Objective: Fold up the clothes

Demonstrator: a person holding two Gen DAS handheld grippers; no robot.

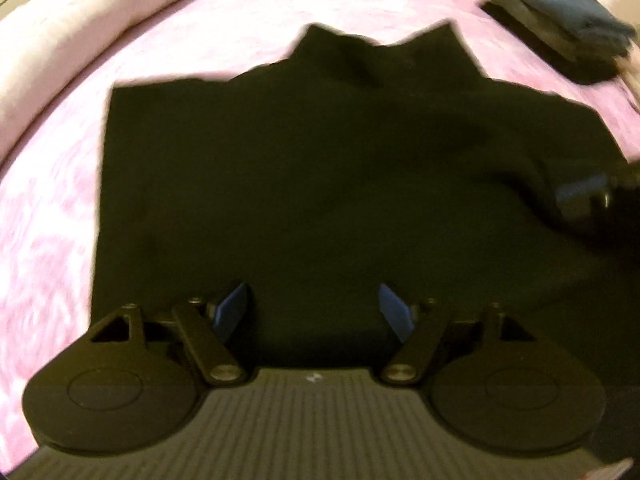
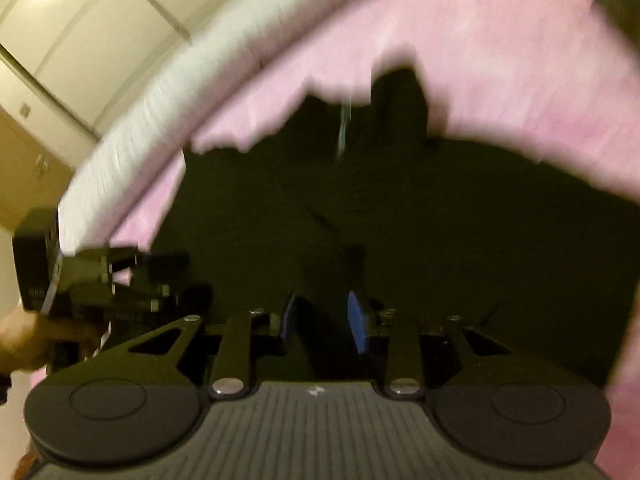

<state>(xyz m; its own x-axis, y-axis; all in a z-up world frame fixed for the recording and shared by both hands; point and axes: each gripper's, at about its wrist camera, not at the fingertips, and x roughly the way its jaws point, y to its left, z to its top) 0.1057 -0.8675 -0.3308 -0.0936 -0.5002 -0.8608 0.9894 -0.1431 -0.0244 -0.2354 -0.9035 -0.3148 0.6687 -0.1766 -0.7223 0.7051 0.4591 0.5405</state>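
A dark garment (image 1: 320, 184) lies spread flat on a pink bedspread (image 1: 52, 208), its upper edge ragged and its left edge straight. A white blanket (image 1: 60, 28) runs along the far side of the bed. No container appears in either view; the nearest thing to a store is a stack of folded clothes (image 1: 560, 12), blue on top, resting on the bedspread beyond the garment's upper right corner.

The left gripper (image 1: 316, 308) hangs over the garment's near edge with its blue pads (image 1: 232, 308) well apart and nothing pinched between them: released. The right gripper (image 2: 324, 320) stands over the same dark cloth (image 2: 400, 220), its jaws narrower yet parted, with a gap visible between the pads; whether cloth lies in that gap cannot be told because of dark and blur.

Only the left wrist view shows the folded stack. Only the right wrist view shows pale wall panels (image 2: 80, 40), and the other gripper seen from the side in a person's hand (image 2: 24, 336).
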